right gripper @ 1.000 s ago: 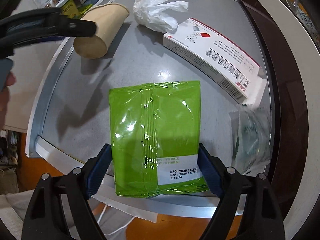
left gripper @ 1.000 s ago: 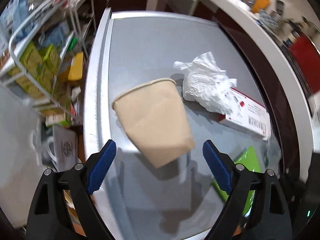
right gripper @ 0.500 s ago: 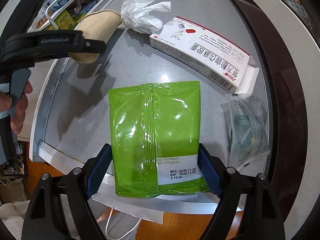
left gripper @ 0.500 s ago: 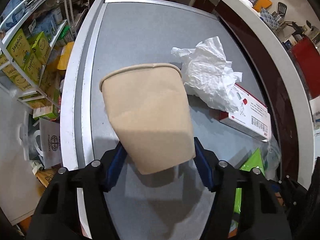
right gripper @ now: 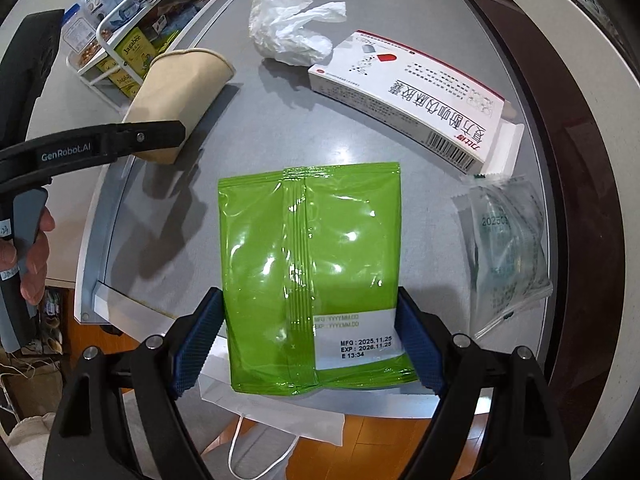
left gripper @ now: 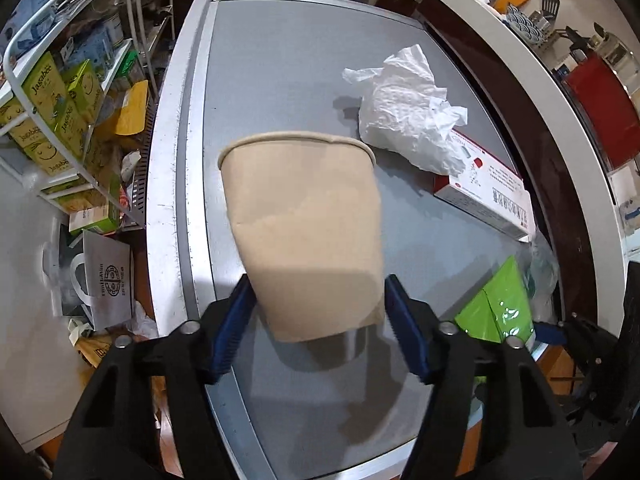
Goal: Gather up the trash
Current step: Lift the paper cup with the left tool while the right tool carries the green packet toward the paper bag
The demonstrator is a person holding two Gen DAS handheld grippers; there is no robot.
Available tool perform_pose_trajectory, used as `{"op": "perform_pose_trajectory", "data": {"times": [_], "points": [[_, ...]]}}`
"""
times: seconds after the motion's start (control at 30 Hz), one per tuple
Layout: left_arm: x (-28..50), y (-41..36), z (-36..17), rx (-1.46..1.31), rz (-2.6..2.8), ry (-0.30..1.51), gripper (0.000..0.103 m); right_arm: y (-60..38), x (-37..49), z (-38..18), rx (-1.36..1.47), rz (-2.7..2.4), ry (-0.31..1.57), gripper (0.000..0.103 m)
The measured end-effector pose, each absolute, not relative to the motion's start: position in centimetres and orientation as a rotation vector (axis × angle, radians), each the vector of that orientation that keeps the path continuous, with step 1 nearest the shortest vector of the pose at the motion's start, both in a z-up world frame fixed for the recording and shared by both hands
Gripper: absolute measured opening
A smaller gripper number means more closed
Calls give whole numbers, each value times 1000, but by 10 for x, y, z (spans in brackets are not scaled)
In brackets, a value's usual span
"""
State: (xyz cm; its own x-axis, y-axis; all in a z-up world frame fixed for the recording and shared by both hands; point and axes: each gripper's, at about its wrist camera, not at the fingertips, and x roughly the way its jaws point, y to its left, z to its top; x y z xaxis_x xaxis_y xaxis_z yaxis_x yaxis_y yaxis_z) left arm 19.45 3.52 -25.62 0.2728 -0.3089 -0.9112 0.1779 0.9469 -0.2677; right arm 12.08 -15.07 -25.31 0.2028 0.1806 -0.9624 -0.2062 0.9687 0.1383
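A tan paper cup (left gripper: pixel 304 232) lies on its side between the blue pads of my left gripper (left gripper: pixel 316 300), lifted off the grey table (left gripper: pixel 280 60). The cup's base is gripped and its rim points away, while the jaws are opening slightly. The right wrist view shows the same cup (right gripper: pixel 180 88) under the left gripper's black finger (right gripper: pixel 152 140). My right gripper (right gripper: pixel 308 320) is shut on the lower sides of a glossy green packet (right gripper: pixel 308 248), held over the table's near edge.
A crumpled white tissue (right gripper: pixel 288 28), a red-and-white carton (right gripper: pixel 408 96) and a clear plastic wrapper (right gripper: pixel 504 248) lie on the table. A white paper bag (right gripper: pixel 272 412) sits below the table's near edge. A wire rack of green boxes (left gripper: pixel 44 108) stands beyond the left edge.
The left jaws closed onto the cup's base from wide open, then eased a little. The right gripper with the green packet drifted slightly across the table; its grip is unchanged.
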Motion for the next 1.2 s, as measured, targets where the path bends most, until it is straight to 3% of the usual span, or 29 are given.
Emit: {"op": "perform_pose_trajectory", "data": {"times": [0.07, 0.23, 0.3, 0.37, 0.77, 1.2], "points": [[198, 35, -255, -123, -312, 1250, 82, -150, 121, -253, -24, 269, 1341, 82], [208, 34, -261, -132, -301, 1265, 82, -144, 125, -254, -38, 253, 1342, 82], [211, 36, -264, -131, -293, 1260, 79, -142, 126, -254, -38, 247, 1342, 82], [212, 39, -263, -145, -293, 1253, 68, -143, 126, -254, -35, 244, 1343, 82], [193, 57, -232, -258, -376, 1189, 68, -165, 123, -245, 140, 251, 1318, 81], [147, 66, -179, -202, -426, 1048, 68, -188, 96, -191, 208, 269, 1180, 81]]}}
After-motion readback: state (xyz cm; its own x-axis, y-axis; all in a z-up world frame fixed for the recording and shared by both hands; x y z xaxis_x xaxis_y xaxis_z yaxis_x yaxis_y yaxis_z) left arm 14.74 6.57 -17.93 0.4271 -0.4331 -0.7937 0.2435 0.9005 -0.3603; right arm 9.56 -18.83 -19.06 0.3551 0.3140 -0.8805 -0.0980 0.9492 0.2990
